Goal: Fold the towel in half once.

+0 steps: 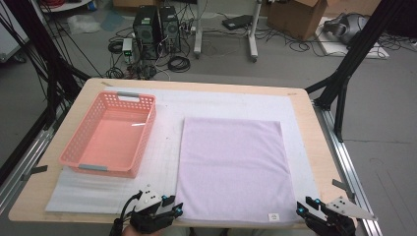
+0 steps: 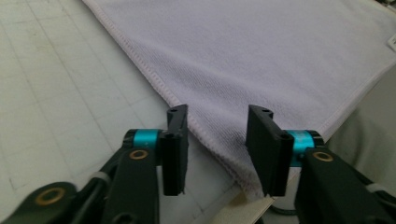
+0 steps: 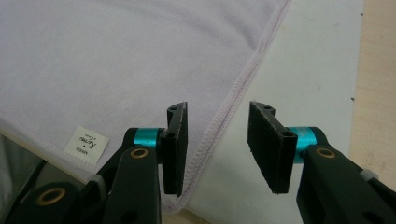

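Grey floor with black computer towers (image 1: 156, 30) and cables fills the upper frame; below, a light wooden table (image 1: 322, 162) carries a white foam mat (image 1: 167, 147). Left of centre stands an empty pink perforated plastic basket (image 1: 81, 152). Centre to right lies a flat lilac square towel (image 1: 231, 167). At the lower left, the left gripper (image 1: 176, 208) is partly open over the towel's near-left corner, clamping nothing. At the lower right, the right gripper (image 1: 301, 208) is likewise partly open beside the near-right corner.

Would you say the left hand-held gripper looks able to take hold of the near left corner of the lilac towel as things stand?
Probably yes. The left hand-held gripper has its jaws apart right at that corner of the towel, which lies flat at the table edge, with nothing between them.
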A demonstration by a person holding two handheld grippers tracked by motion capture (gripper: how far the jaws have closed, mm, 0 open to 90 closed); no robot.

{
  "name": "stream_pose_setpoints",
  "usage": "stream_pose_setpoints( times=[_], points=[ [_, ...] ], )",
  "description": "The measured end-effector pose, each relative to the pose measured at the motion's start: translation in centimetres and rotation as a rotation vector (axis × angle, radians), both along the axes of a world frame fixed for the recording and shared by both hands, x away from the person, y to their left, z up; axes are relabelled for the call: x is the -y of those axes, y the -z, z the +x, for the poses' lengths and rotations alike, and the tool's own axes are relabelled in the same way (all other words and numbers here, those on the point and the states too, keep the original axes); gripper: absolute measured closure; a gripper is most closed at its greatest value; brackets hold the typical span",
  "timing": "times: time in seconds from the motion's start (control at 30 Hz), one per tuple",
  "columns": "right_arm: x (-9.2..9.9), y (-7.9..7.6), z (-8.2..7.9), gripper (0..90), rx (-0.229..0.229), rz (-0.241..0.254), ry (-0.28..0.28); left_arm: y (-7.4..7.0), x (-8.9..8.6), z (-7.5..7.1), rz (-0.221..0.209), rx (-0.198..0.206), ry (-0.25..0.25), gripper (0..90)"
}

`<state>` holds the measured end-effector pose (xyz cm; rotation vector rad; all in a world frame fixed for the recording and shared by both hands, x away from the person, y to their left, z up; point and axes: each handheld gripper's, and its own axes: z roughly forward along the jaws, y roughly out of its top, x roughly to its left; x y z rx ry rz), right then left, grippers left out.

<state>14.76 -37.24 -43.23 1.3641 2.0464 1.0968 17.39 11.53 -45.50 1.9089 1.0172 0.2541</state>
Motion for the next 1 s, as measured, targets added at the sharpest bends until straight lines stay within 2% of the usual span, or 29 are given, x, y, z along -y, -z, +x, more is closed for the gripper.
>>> stream_pose_setpoints(
  times=[0.1,0.23,0.43,0.57,0.7,0.83,0.93,1.0],
  points=[
    [0.0,0.0,0.0,57.6,-0.002,-0.003,-0.002,0.1,0.0,-0.2,0.007,0.002,0.001,70.1],
    [-0.1,0.0,0.0,57.8,-0.002,-0.004,-0.006,-0.1,0.1,-0.5,0.013,0.027,0.003,81.3],
    [-0.1,0.0,-0.4,59.4,-0.022,-0.021,-0.011,-0.4,0.0,-0.7,-0.005,0.048,0.003,83.4],
    [-0.1,0.2,-0.5,59.5,-0.050,0.007,-0.038,-0.8,-0.1,-0.8,-0.022,0.066,0.000,83.5],
    [-0.7,0.5,-0.3,65.1,-0.067,0.003,-0.061,-0.9,-0.4,-1.0,-0.035,0.069,-0.003,83.9],
    [-1.2,1.1,0.0,70.3,-0.093,-0.025,-0.069,-0.9,-0.4,-1.0,-0.043,0.074,0.005,84.4],
    [-1.2,1.3,0.1,82.5,-0.099,-0.029,-0.072,-1.0,-0.3,-1.2,-0.045,0.075,0.011,85.2],
    [-1.2,1.3,0.0,85.3,-0.103,-0.042,-0.083,-1.0,-0.4,-1.2,-0.047,0.074,0.012,85.3]
  ],
)
